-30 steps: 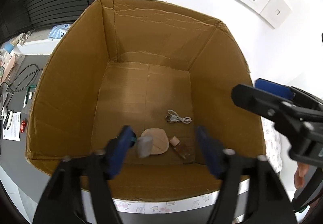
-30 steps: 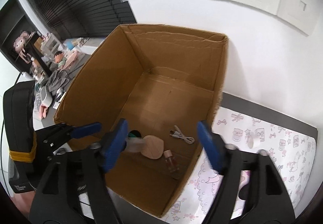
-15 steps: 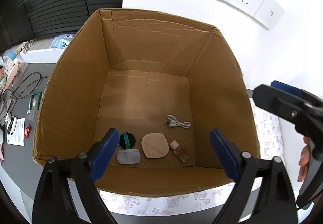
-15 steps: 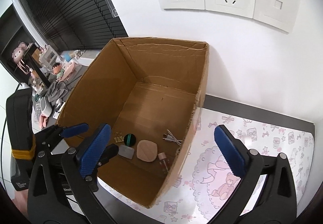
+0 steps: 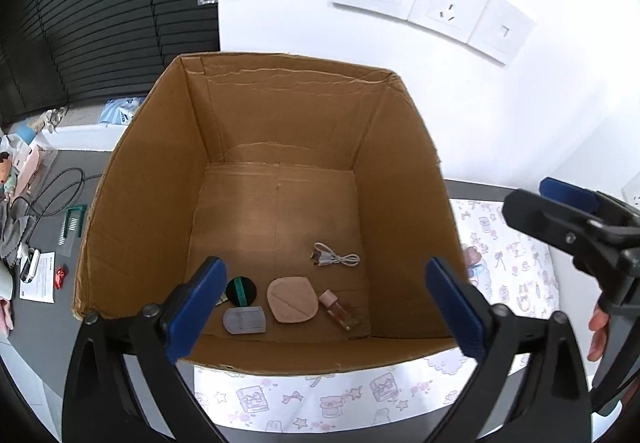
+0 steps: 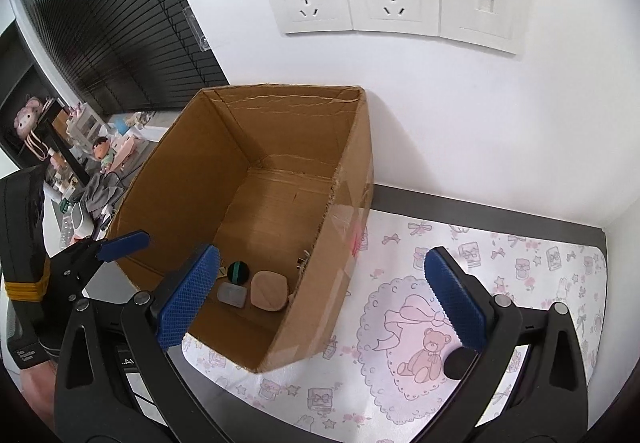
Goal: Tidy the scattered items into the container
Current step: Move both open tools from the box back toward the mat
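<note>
Hovering above and just in front of the cardboard box [image 5: 280,131], largest thing here and standing on the patterned mat [image 6: 500,283] against the wall. Judging the step as pulling clear after a drop and hunting for whatever else needs tidying. Holding nothing: left gripper [image 5: 324,295] with jaws spread wide over the box's near edge, right gripper [image 6: 320,295] equally wide, straddling the box's right wall and the mat beside it.

Lying on the box's floor near its front wall: a beige pad [image 5: 292,300], a translucent grey case [image 5: 245,320], a black disc with a green stripe [image 5: 241,291], a small amber bottle [image 5: 340,311] (tipped on its side), and farther back a white cable [image 5: 334,260].

Lifting straight up, keeping jaws off the rim, then sweeping the mat right of the box for leftovers; none clearly showing there.
</note>
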Available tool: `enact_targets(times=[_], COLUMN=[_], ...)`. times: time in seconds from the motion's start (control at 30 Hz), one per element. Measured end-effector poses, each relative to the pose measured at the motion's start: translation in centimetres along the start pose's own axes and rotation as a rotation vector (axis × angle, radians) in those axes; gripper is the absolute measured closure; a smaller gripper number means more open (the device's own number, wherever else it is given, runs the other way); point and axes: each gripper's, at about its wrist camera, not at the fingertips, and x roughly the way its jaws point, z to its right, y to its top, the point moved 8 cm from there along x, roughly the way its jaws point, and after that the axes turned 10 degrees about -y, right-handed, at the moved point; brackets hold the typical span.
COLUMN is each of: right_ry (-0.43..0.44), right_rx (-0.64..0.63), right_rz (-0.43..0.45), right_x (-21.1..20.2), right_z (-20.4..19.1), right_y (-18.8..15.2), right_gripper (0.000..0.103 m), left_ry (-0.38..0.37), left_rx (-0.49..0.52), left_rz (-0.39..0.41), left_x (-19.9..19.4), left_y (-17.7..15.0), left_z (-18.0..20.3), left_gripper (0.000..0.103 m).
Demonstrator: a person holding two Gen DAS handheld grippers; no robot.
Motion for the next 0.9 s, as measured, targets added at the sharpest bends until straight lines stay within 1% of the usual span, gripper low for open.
enact_targets(times=[0.2, 0.5, 0.9], right_ry=[-0.024, -0.072, -0.123], right_rx=[0.026, 0.09, 0.163], right_rz=[0.007, -0.003, -0.013], right_x=[-1.1, -2.6, -4.5], right_z=[2.0, 6.7, 12.5], right_y=[-0.9, -2.4, -3.5], right_gripper=[0.0, 0.0, 0.0], left_ry=[-0.02, -0.051, -0.102], left_rx=[0.015, 0.049, 0.121], left_rz=[0.007, 0.007, -0.017], left_x=[-0.2, 0.0, 1.5], left_y=[0.0, 0.2, 0.9], left_z=[1.9, 5.5, 11.6], left_gripper=[0.001, 0.001, 0.001])
